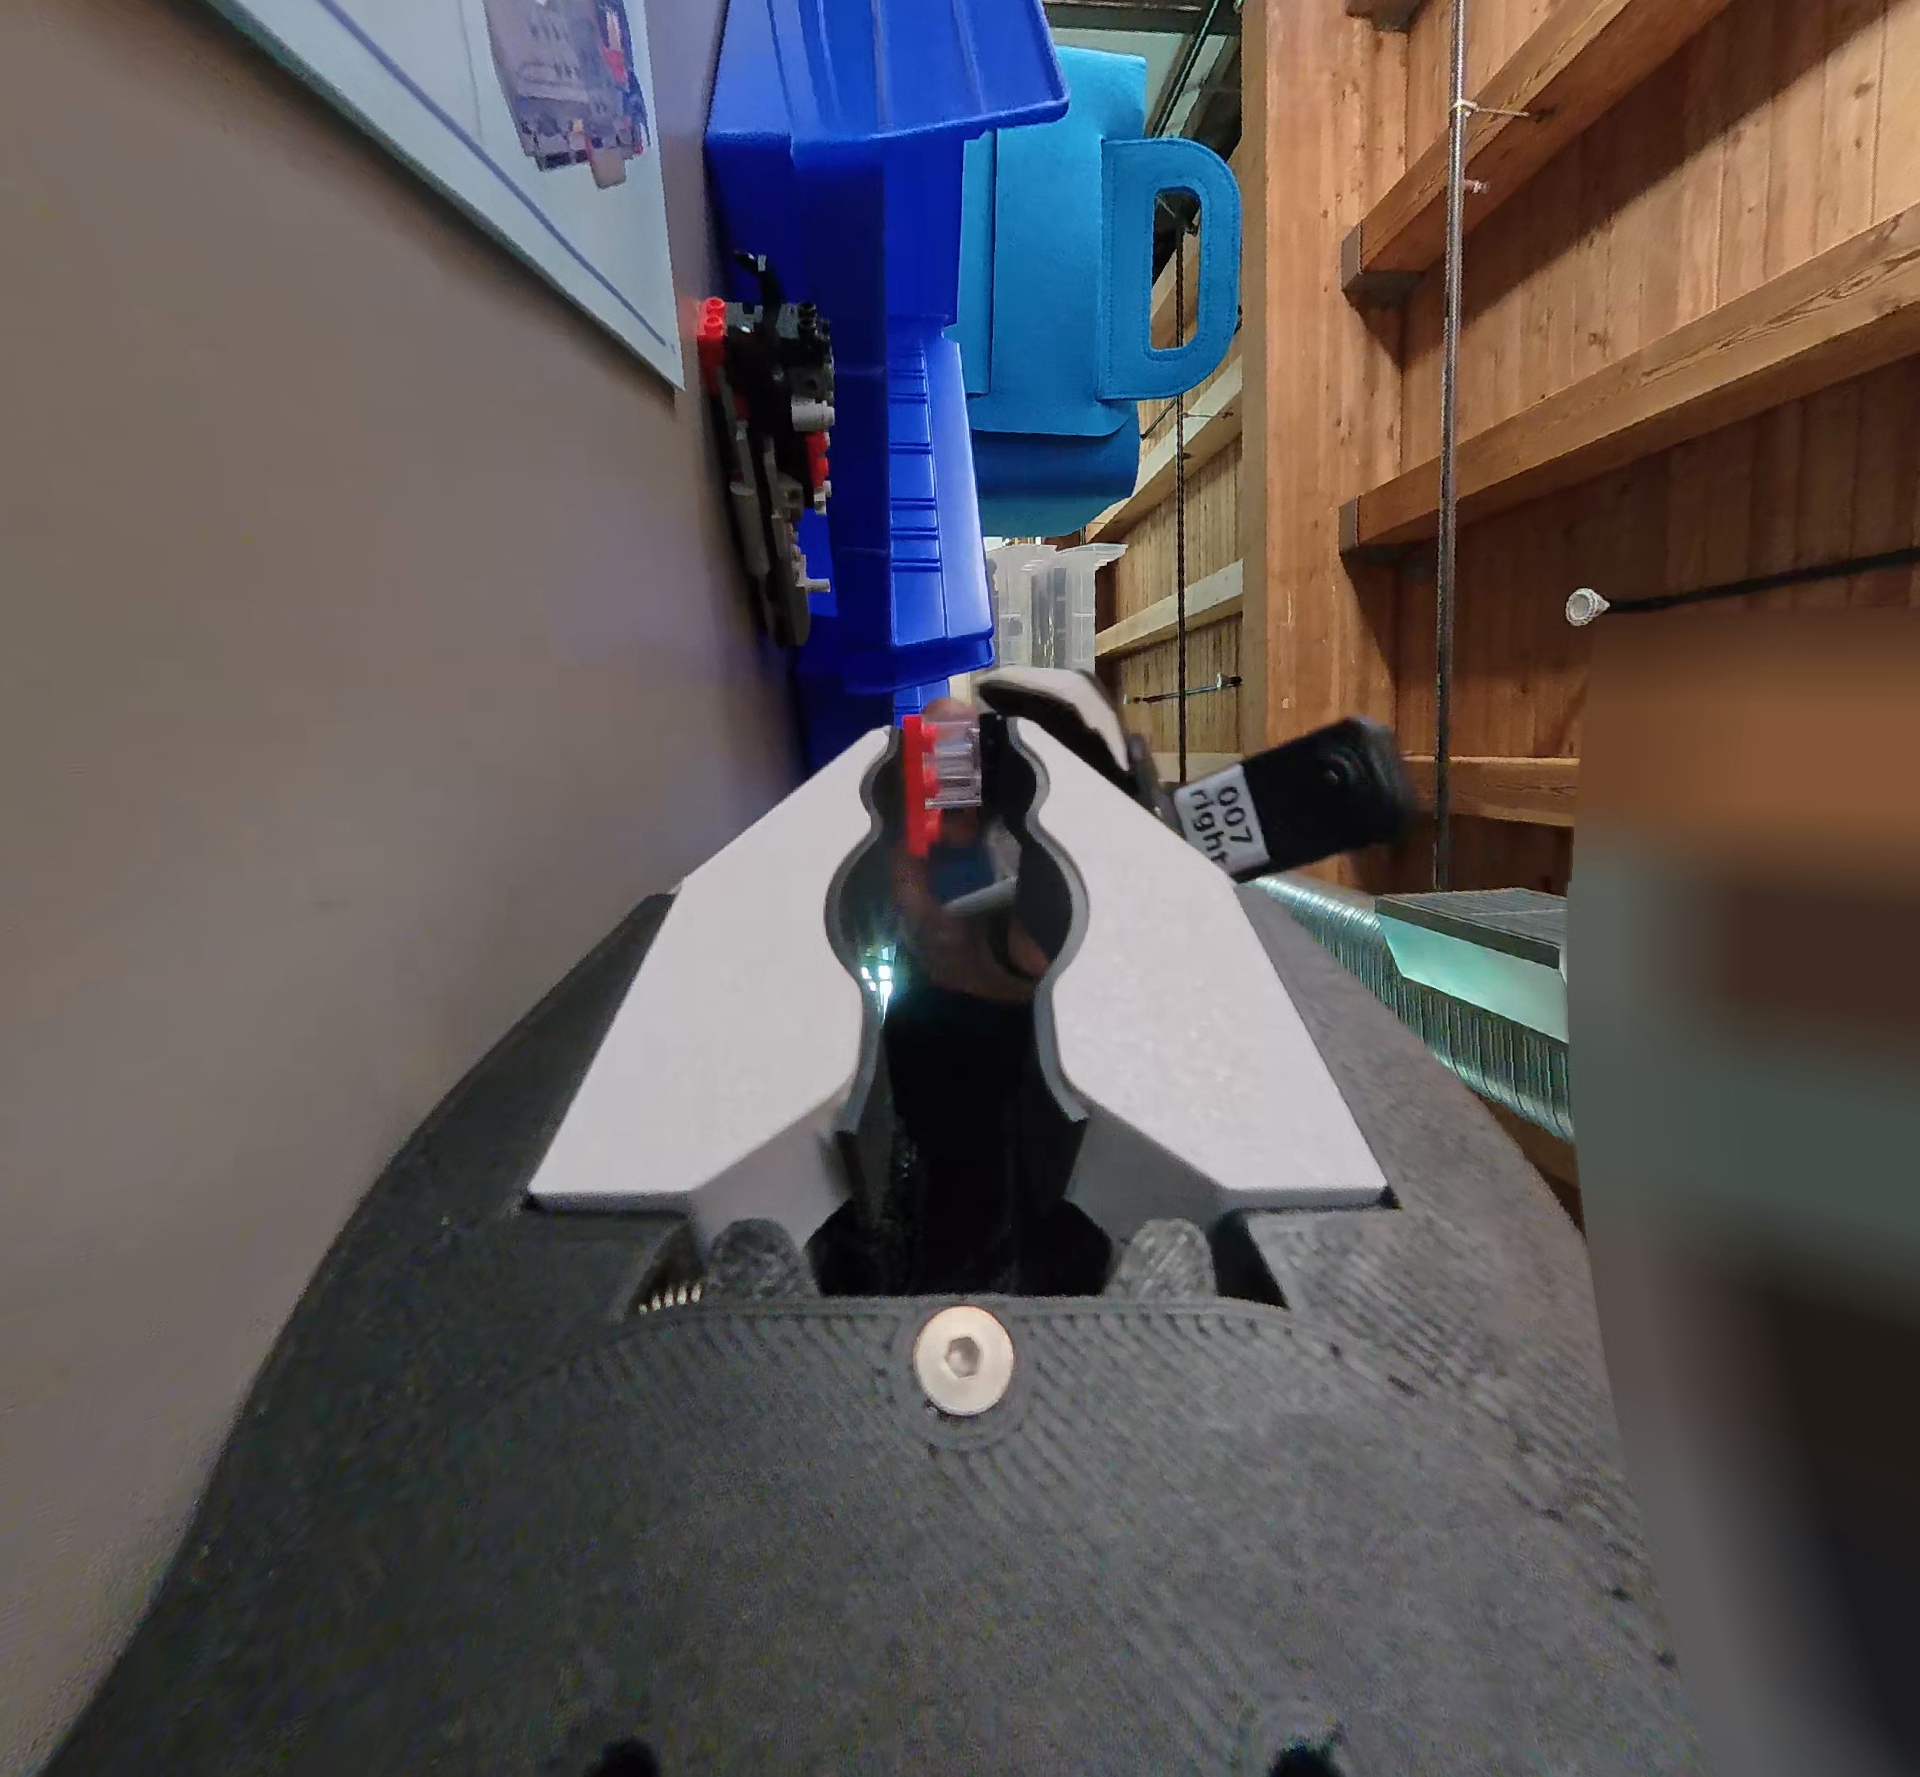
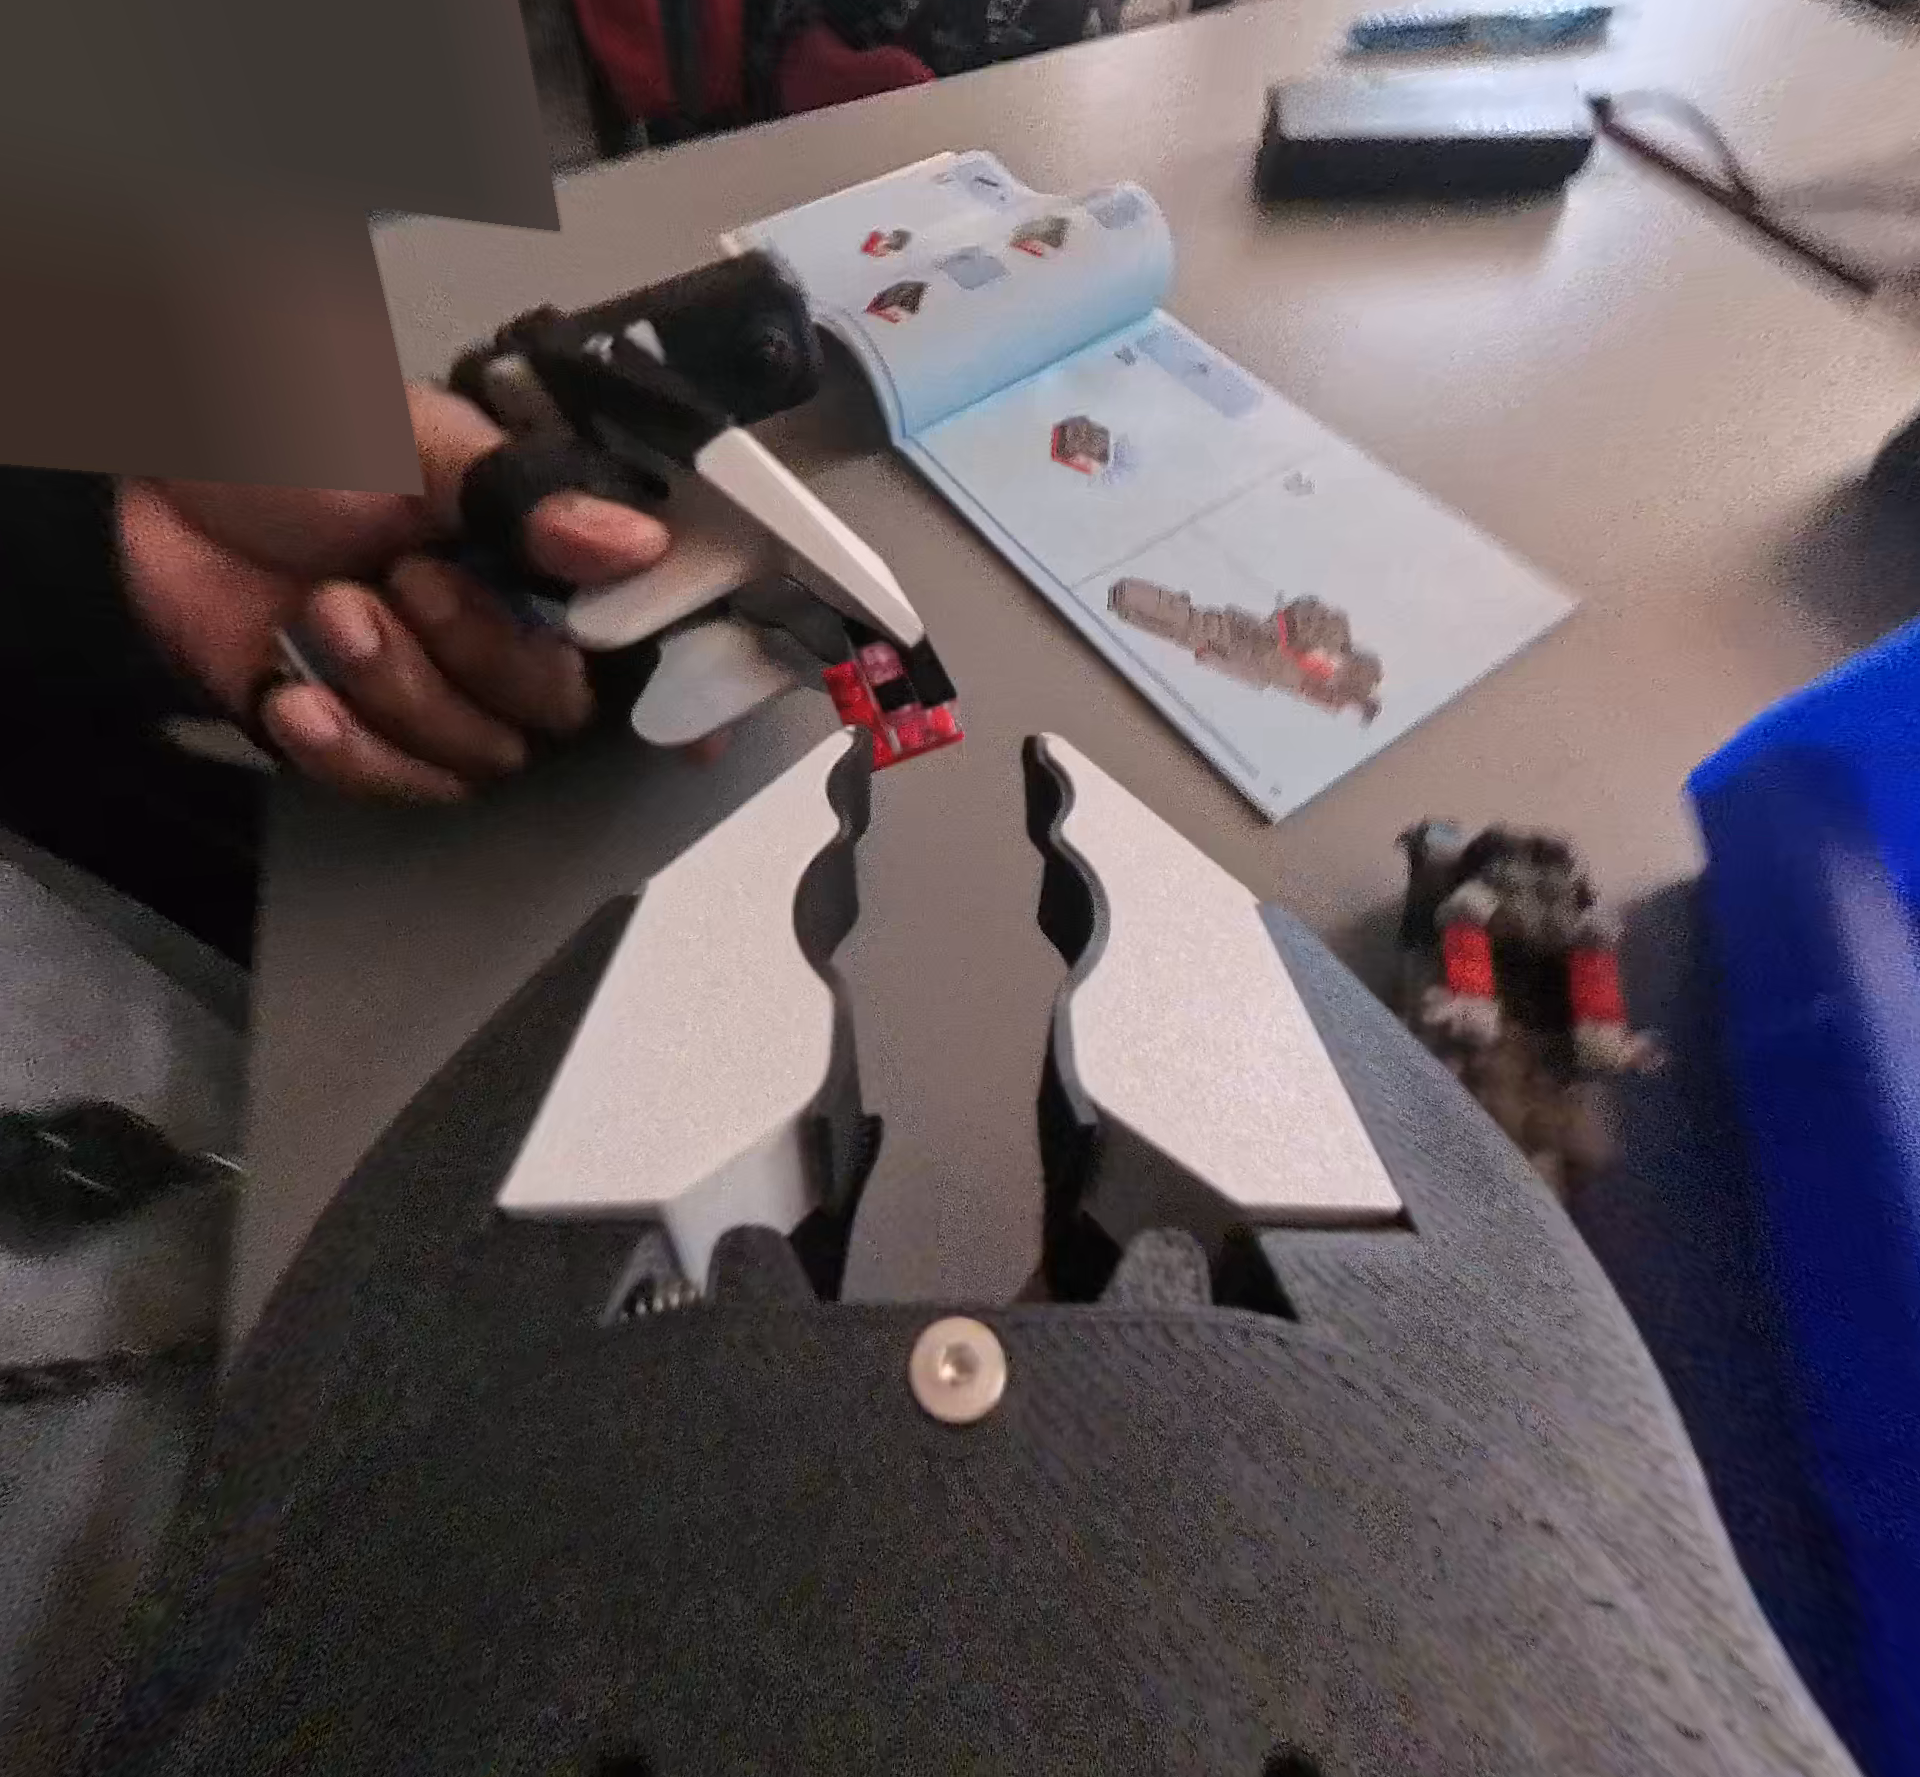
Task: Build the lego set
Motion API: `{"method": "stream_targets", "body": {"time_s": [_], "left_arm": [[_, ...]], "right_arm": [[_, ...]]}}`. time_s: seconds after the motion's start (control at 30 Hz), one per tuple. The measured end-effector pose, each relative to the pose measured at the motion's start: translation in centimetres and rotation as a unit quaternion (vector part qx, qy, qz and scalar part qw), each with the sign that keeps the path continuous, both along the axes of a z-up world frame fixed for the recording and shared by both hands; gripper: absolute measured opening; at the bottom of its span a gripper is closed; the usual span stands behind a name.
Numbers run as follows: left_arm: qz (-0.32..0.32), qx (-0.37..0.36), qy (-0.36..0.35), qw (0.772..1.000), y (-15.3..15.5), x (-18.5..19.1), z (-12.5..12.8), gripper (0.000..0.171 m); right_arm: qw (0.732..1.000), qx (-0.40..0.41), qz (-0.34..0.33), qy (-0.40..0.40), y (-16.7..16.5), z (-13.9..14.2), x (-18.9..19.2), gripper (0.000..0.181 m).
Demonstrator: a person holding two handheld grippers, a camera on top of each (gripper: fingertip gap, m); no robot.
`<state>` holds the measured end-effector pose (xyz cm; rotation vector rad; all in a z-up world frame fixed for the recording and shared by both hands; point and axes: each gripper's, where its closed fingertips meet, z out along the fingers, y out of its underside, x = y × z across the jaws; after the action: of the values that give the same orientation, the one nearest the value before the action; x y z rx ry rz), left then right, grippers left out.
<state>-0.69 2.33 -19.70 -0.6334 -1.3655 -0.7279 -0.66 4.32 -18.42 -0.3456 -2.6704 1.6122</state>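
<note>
Left wrist view, rolled sideways: my left gripper (image 1: 951,777) is pinched narrow on a small brick cluster (image 1: 940,777), a red plate with clear and black pieces, held right at the fingertips. Beyond them, my right gripper (image 1: 1049,704) shows, its tips close to the cluster; contact cannot be judged from here. Grey table (image 1: 312,688) runs up the left edge of frame. On it: the partly built model (image 1: 774,470), dark grey and black with red bits, just beside the blue bins (image 1: 894,273). Instruction booklet (image 1: 436,65) lies farther along.

Right wrist view, somewhat blurred: my right gripper (image 2: 940,751) stands wide, nothing between its fingers. Just ahead, the left gripper (image 2: 883,678), held in my hand (image 2: 395,626), carries the red and black cluster (image 2: 894,699) above the table (image 2: 1558,439). One right fingertip (image 2: 831,761) sits just beside the cluster. Open booklet (image 2: 1195,501) behind; partly built model (image 2: 1507,948) at right, next to a blue bin (image 2: 1808,1000). Dark box (image 2: 1423,138) at far edge.
</note>
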Motion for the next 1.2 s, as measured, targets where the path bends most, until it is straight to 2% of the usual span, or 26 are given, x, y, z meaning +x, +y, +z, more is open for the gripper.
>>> {"method": "stream_targets", "body": {"time_s": [0.1,0.23,0.43,0.7,0.93,1.2], "left_arm": [[0.003,0.001,0.002,1.0,0.0,-0.1,0.1,0.016],[0.002,0.004,0.008,1.0,0.1,0.0,0.4,0.017],[-0.002,-0.008,0.026,1.0,0.3,0.3,1.0,0.016],[-0.006,-0.018,0.039,0.999,0.6,0.4,1.3,0.016],[-0.006,-0.017,0.038,0.999,0.5,0.4,1.1,0.016],[0.001,-0.011,0.045,0.999,0.6,0.3,1.4,0.016]], "right_arm": [[0.989,-0.035,-0.066,-0.126,0.5,-0.9,0.0,0.04],[0.947,-0.105,-0.108,-0.284,0.0,-1.1,0.9,0.054],[0.889,-0.172,-0.112,-0.41,-1.1,-0.8,1.2,0.053],[0.872,-0.194,-0.104,-0.438,-1.6,-0.4,1.0,0.045],[0.866,-0.206,-0.091,-0.446,-1.5,-0.4,1.1,0.019],[0.86,-0.222,-0.098,-0.449,-1.5,-0.1,0.9,0.018]]}}
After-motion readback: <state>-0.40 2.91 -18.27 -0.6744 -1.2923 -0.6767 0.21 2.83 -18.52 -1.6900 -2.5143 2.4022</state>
